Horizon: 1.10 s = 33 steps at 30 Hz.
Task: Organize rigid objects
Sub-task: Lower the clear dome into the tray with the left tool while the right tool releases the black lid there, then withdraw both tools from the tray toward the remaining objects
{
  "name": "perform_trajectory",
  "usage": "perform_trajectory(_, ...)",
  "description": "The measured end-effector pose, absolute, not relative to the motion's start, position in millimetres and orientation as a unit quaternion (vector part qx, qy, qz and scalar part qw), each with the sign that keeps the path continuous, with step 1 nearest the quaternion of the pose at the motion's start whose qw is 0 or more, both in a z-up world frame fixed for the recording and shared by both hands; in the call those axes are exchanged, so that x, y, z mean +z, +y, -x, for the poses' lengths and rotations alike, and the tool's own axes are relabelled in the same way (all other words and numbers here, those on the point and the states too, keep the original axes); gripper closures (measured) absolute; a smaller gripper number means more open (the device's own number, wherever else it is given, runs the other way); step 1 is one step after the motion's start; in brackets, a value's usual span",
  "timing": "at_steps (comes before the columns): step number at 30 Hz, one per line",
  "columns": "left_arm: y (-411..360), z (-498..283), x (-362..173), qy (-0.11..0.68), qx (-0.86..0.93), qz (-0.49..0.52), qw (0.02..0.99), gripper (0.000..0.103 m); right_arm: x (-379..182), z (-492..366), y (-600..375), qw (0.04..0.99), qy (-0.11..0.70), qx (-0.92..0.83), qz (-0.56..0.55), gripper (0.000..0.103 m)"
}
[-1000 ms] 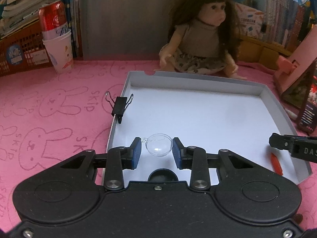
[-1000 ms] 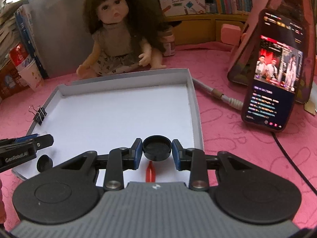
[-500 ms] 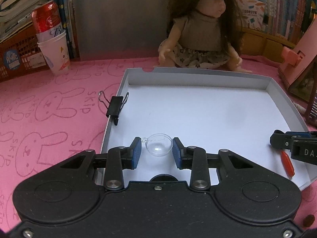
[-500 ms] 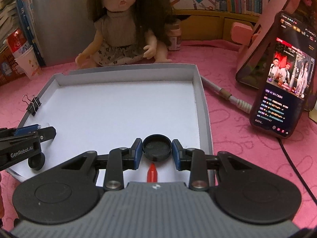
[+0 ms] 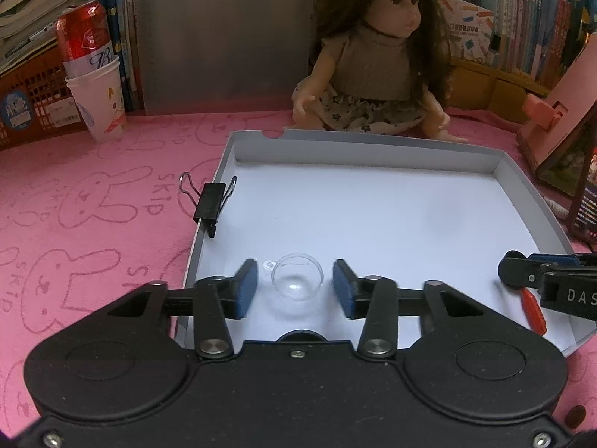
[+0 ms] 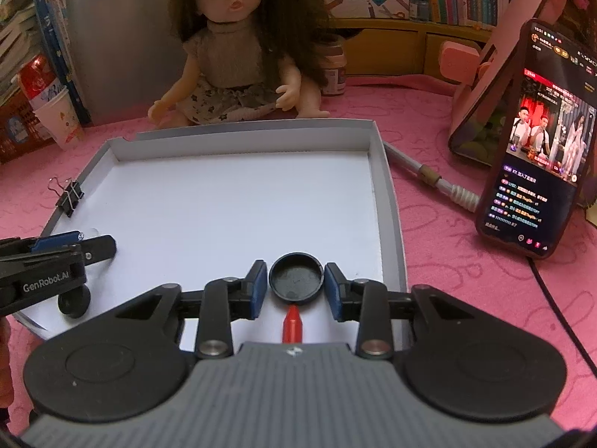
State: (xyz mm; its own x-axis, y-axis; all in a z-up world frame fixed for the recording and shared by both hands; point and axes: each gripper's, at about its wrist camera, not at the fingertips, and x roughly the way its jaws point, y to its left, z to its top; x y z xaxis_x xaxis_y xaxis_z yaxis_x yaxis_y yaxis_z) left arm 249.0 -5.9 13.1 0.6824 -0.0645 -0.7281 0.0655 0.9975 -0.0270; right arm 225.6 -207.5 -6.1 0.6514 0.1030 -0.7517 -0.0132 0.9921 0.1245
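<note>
A white shallow box lid (image 5: 373, 149) (image 6: 242, 128) lies on the pink mat. My left gripper (image 5: 295, 286) is open over its near left corner, and a clear plastic cup (image 5: 297, 283) sits between the pads, apart from both. My right gripper (image 6: 296, 280) is shut on a black round cap (image 6: 296, 278) above the lid's near right part. A red crayon (image 6: 291, 324) (image 5: 533, 311) lies under the right gripper. A small black cap (image 6: 74, 300) lies by the left gripper. A black binder clip (image 5: 211, 201) (image 6: 69, 195) is on the lid's left wall.
A doll (image 5: 373, 71) sits behind the lid. A paper cup with a red can (image 5: 93, 86) stands back left. A phone (image 6: 541, 156) leans on a pink stand at the right, with a white cable (image 6: 440, 183) beside the lid.
My left gripper has opened and let go of the clear cup, which now sits on the lid. My right gripper still holds the black cap and has drawn slightly back.
</note>
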Motion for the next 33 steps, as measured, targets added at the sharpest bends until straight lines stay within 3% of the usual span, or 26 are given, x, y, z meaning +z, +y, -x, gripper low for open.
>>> perform_trajectory(11,-9,-224,32,0.366,-0.045,-0.02,0.929,0.03,10,-202,-204,0.922,0.382,0.049,-0.047,0.032)
perform_trajectory(20,-8,-188,45,0.345,-0.065,-0.036,0.936,0.02,27,-170,-208,0.937,0.342,0.063,-0.04,0.02)
perform_trajectory(33,11,-125,49,0.327,-0.089,-0.033,0.94,0.017,26,-109,-214,0.955,0.289,0.072,0.002,0.014)
